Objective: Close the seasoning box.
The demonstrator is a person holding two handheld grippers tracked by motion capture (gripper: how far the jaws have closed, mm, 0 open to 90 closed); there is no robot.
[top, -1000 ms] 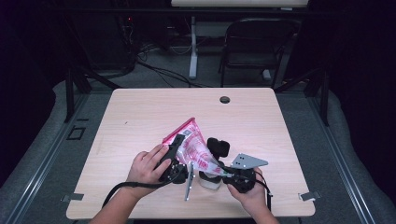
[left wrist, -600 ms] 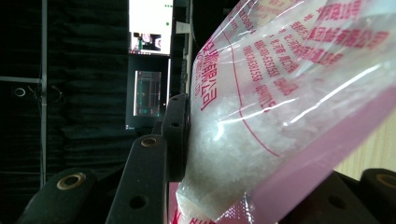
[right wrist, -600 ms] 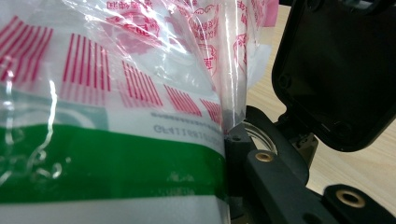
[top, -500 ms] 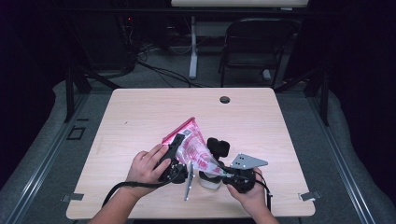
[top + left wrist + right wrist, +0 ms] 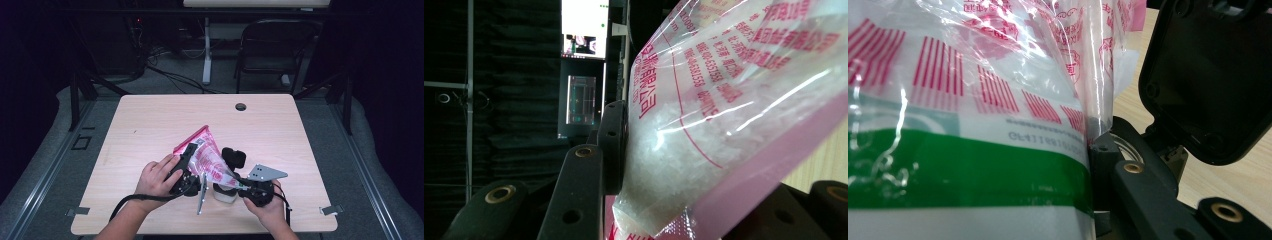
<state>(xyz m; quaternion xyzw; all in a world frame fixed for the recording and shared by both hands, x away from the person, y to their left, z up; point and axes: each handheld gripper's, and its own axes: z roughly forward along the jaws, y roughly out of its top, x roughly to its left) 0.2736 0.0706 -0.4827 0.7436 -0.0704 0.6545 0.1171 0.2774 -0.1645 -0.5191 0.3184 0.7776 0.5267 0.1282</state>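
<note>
From above, I see my left gripper point(image 5: 192, 156) and right gripper point(image 5: 234, 180) meet at the near edge of the table point(image 5: 150, 120), with the bag point(image 5: 207, 162) tilted between them over a white cup point(image 5: 224, 194). My left gripper view shows white grains inside the bag point(image 5: 704, 130), pinched by my jaws. In my right gripper view the jaws clamp the cup point(image 5: 963, 170) with a green band, and they have just been opening slightly. Both my hands lie low, wrists on the table. The red print I cannot read well.
</note>
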